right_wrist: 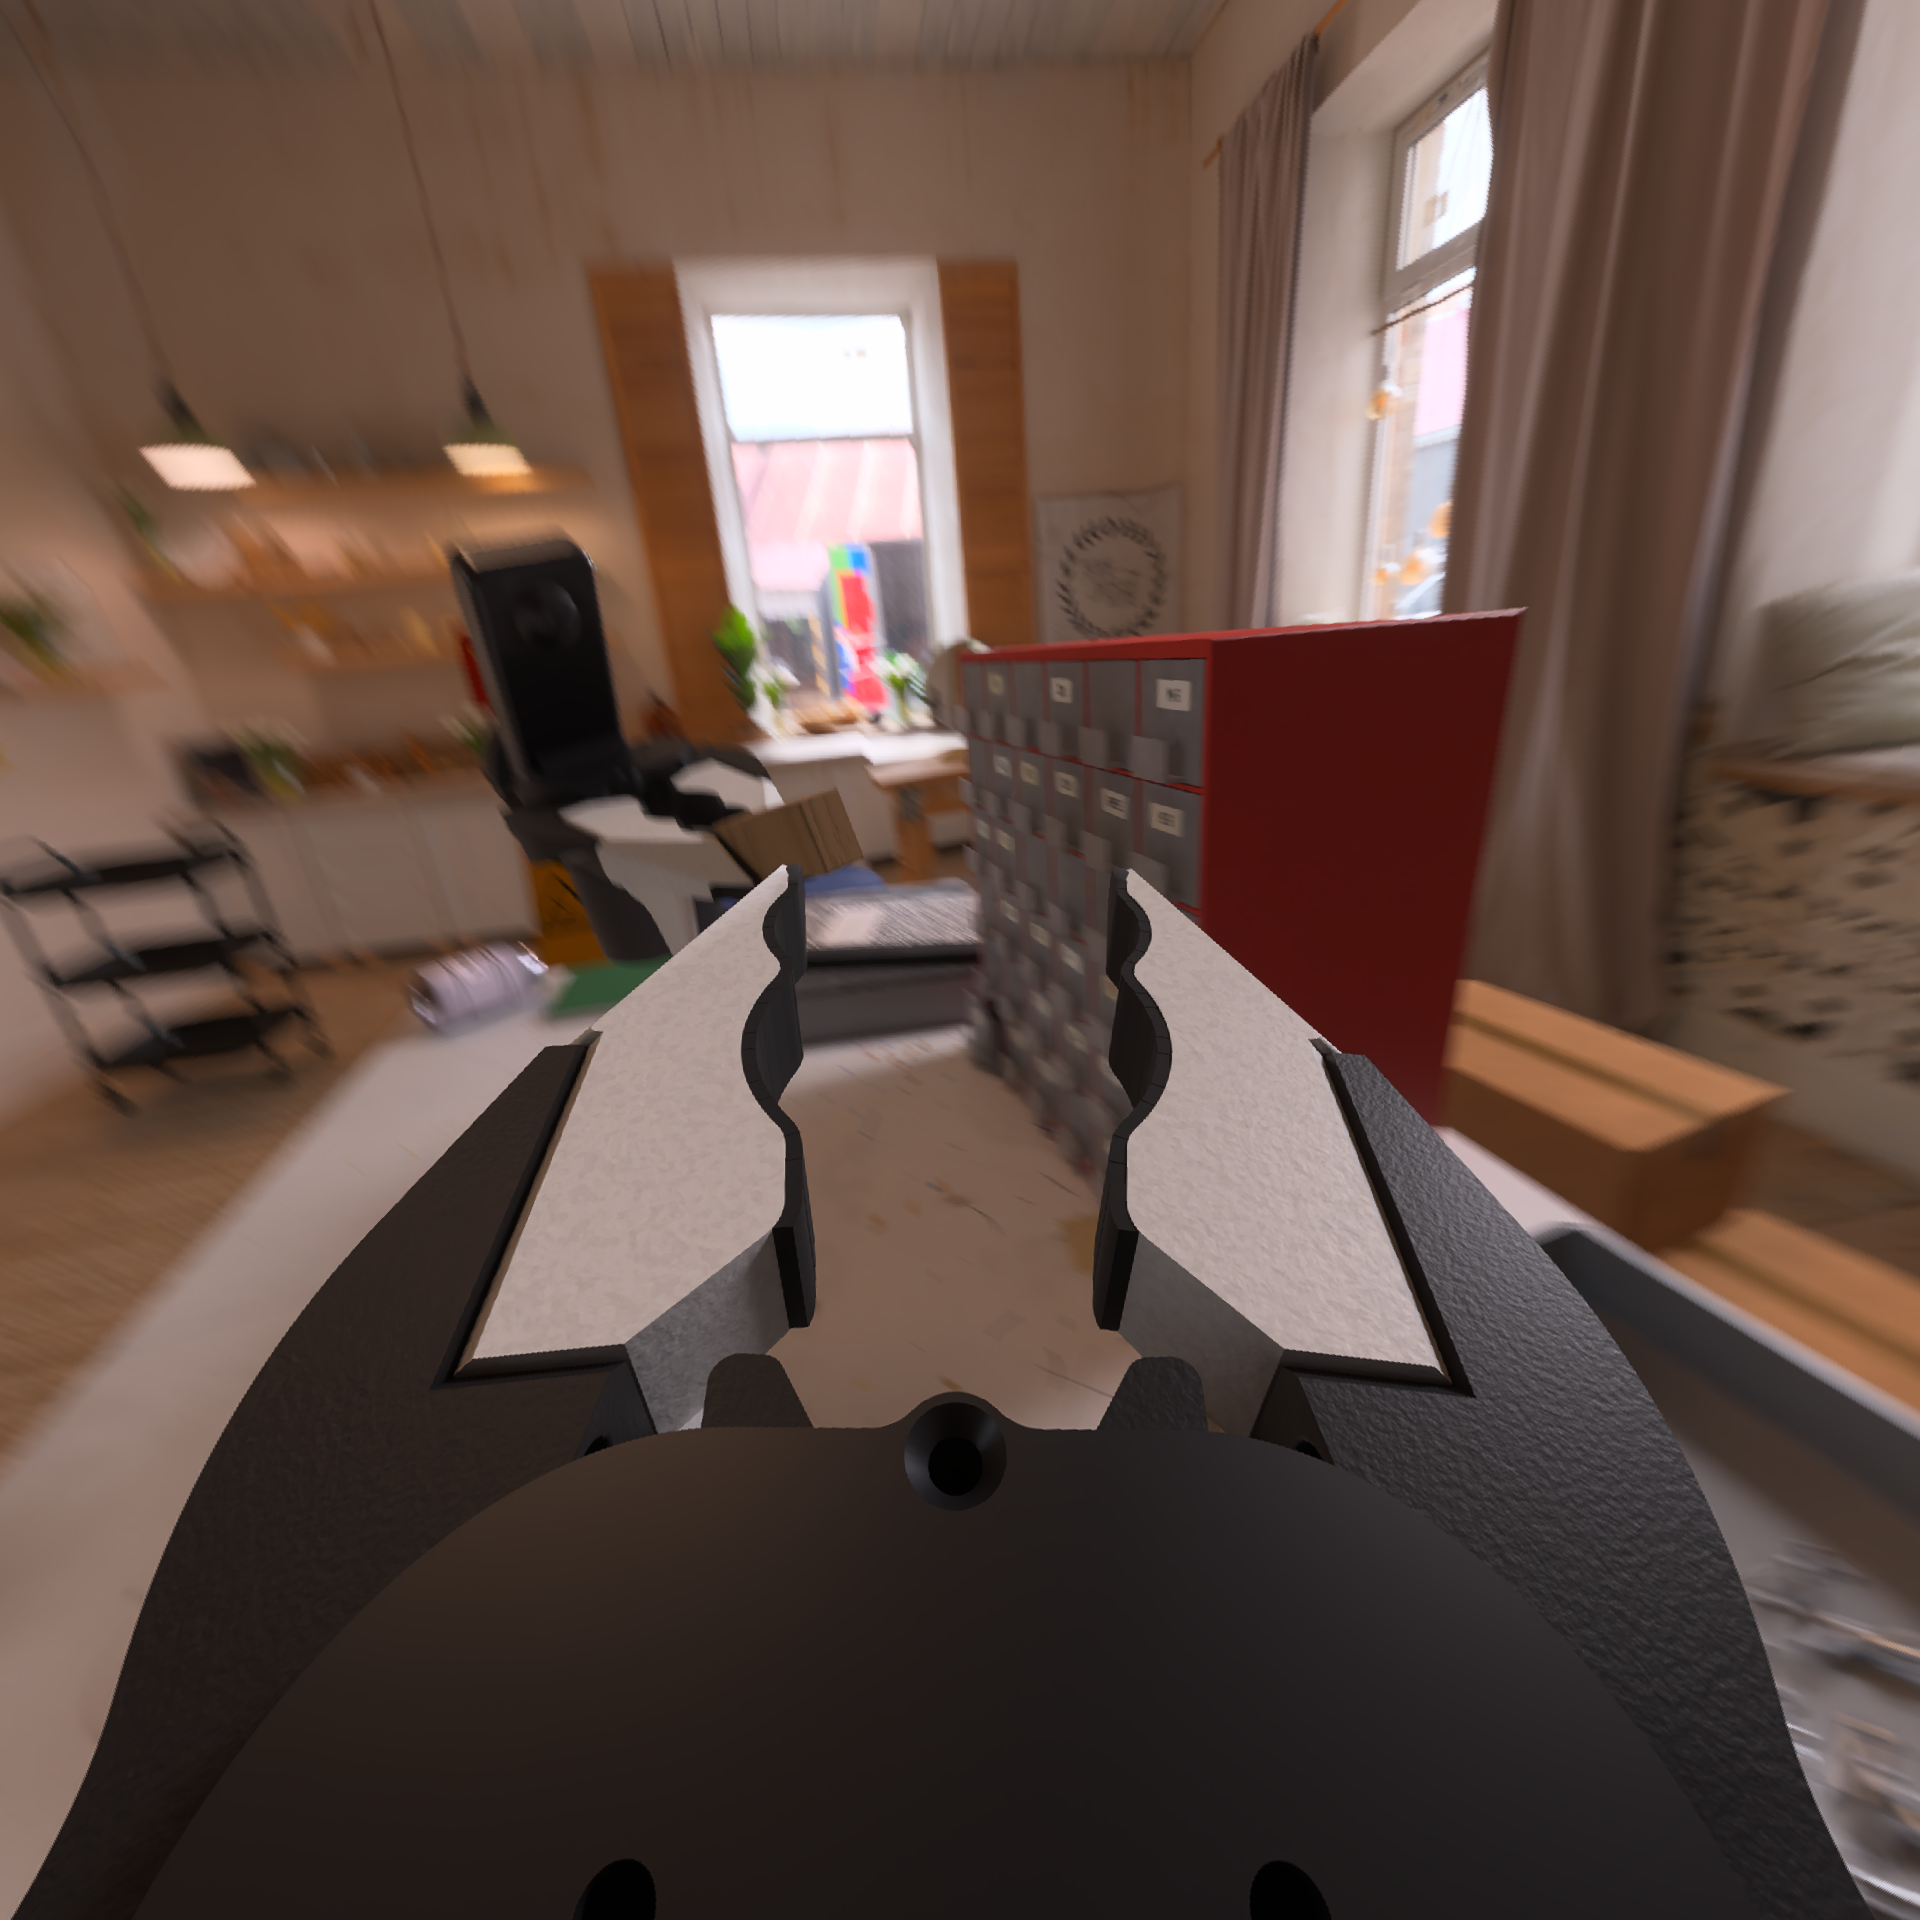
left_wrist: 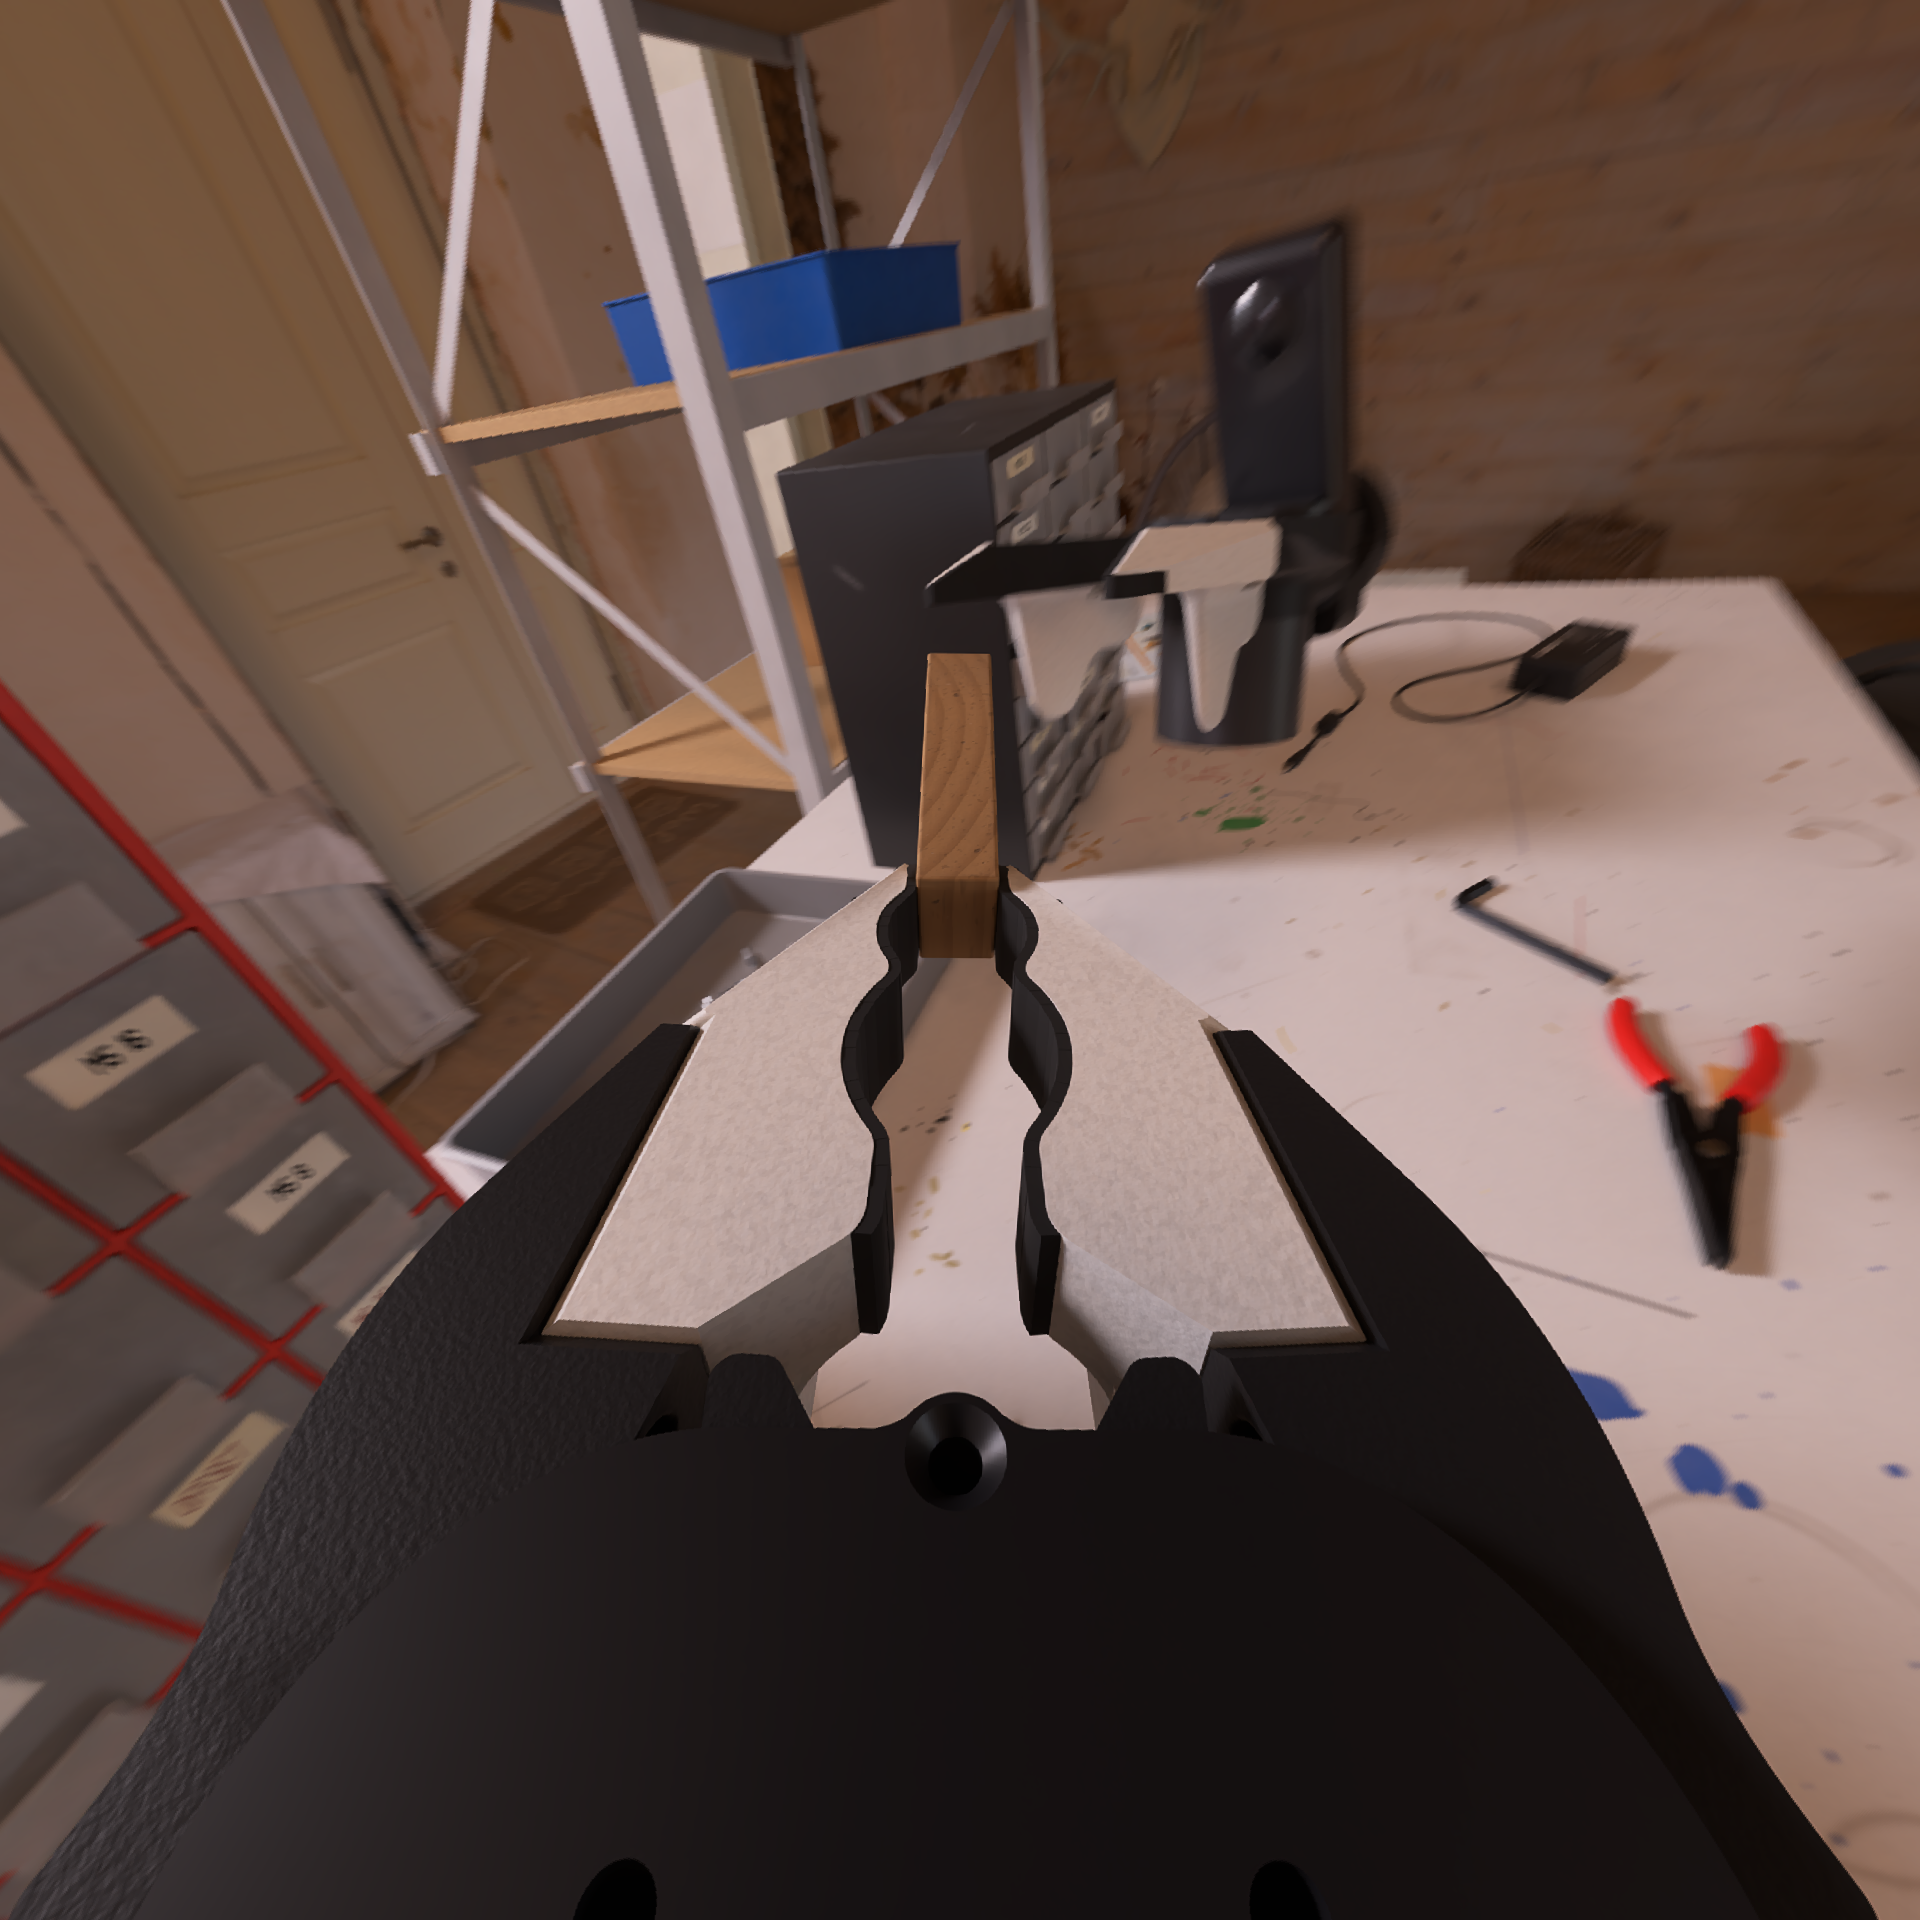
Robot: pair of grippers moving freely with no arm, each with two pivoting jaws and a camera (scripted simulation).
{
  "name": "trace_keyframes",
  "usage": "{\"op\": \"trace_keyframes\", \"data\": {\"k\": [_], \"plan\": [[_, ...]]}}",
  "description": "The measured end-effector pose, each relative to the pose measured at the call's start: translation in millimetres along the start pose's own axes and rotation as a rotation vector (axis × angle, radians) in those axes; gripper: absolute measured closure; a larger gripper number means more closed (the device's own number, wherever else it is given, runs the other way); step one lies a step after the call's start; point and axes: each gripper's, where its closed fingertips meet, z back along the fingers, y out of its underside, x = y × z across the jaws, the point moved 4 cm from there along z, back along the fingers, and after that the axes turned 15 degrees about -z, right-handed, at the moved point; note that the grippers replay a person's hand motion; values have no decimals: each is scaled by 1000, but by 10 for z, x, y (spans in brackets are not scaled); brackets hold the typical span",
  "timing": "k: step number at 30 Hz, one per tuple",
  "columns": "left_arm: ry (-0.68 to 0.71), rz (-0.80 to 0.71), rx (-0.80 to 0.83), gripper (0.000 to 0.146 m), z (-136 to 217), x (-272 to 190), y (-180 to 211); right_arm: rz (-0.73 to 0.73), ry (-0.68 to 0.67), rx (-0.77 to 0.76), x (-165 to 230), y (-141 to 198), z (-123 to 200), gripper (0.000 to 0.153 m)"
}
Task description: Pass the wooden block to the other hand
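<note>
My left gripper (left_wrist: 957,906) is shut on the near end of a long wooden block (left_wrist: 958,790), which sticks out forward past the fingertips, above the white table (left_wrist: 1351,1091). My right gripper (left_wrist: 1132,717) shows beyond the block and a little to its right, open, fingers pointing down, clear of the block. In the right wrist view my right gripper (right_wrist: 954,894) is open and empty. The left gripper (right_wrist: 665,821) shows ahead on the left there, holding the wooden block (right_wrist: 795,831), which is blurred and just beyond my left fingertip (right_wrist: 779,904).
A dark drawer cabinet (left_wrist: 904,623) stands behind the block. A grey tray (left_wrist: 644,997) sits at the table's left edge. Red-handled pliers (left_wrist: 1704,1132), a hex key (left_wrist: 1538,935) and a black adapter with cable (left_wrist: 1558,655) lie on the right. A red drawer cabinet (right_wrist: 1299,831) stands ahead right.
</note>
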Motion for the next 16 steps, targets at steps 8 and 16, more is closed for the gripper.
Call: {"op": "trace_keyframes", "data": {"k": [8, 16], "plan": [[-7, -136, 95, 133, -76, -51, 100, 650, 151, 251, 281, 295, -102, 100], [79, -251, 152, 133, -160, -226, 131, 807, 210, 389, 262, 457, -133, 98]]}}
